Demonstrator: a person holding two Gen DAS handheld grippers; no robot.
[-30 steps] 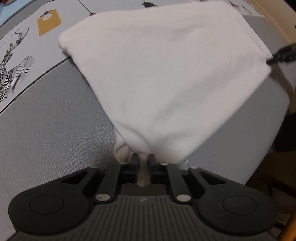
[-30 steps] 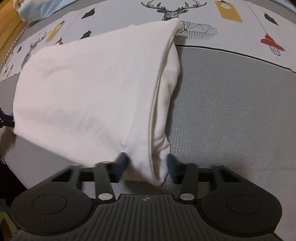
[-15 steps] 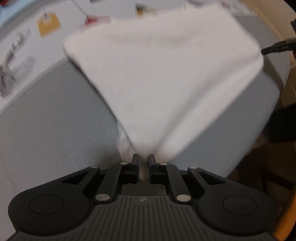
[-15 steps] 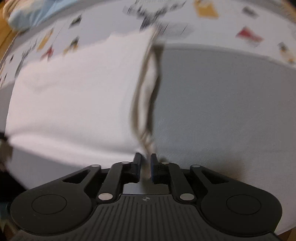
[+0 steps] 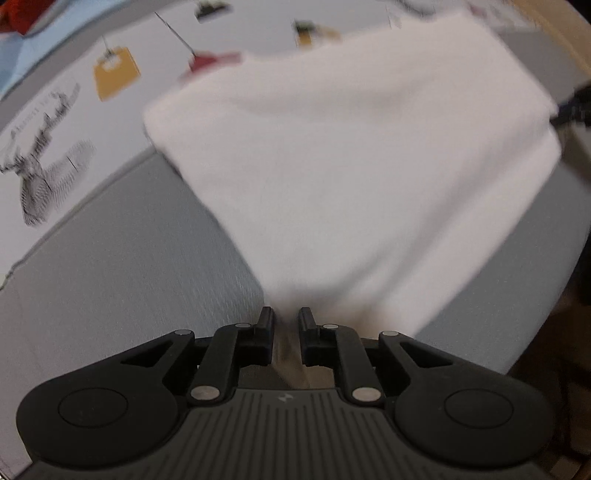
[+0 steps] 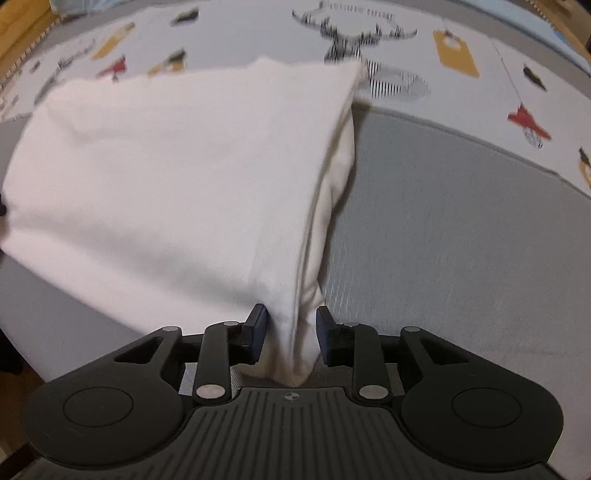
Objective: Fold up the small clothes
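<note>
A white garment [image 5: 351,162] lies partly folded on the grey bed surface [image 5: 122,266]. My left gripper [image 5: 286,319] is shut on its near corner, which bunches between the fingers. In the right wrist view the same white garment [image 6: 177,177] spreads to the left, with its seamed edge running down to my right gripper [image 6: 289,320]. The right jaws stand partly apart with the cloth's corner hanging between them. The right gripper's tip shows at the garment's far right corner in the left wrist view [image 5: 572,107].
A white sheet printed with deer, tags and birds [image 6: 454,59] covers the far half of the bed beyond the grey cover [image 6: 461,229]. The bed edge drops to a dark floor at the right in the left wrist view [image 5: 569,317]. A wooden frame [image 6: 22,33] borders the far left.
Both grippers have moved forward over the bed with the garment, which blurs the views. The right jaws, shut on the cloth half a second ago, now stand wider apart.
</note>
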